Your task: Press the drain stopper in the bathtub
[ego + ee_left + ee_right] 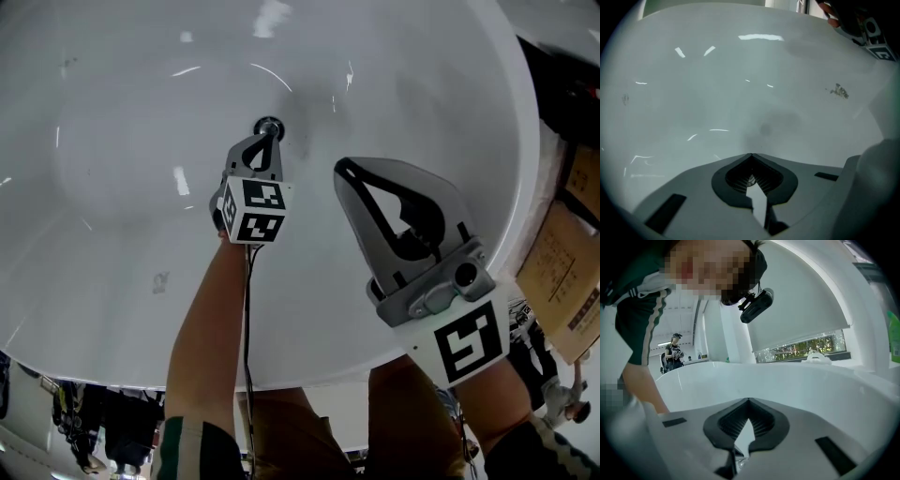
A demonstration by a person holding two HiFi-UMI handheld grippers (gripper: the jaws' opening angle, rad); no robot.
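Drain stopper (269,123): small, dark and round, down at the bottom of the white bathtub (112,141).
Left claw (272,136): jaws pressed together, tip right at the stopper (contact too close to call).
Right claw (340,167): jaws together too, nothing gripped, hovering alongside over the tub.

**Room surroundings: white, daylit**

A white roller blind (801,310) is covering most of the far window (806,347), with green foliage showing in the strip below. Far left, a person (674,351) is standing beside a white pillar (715,329). Printed cardboard (561,272) is lying at the right.
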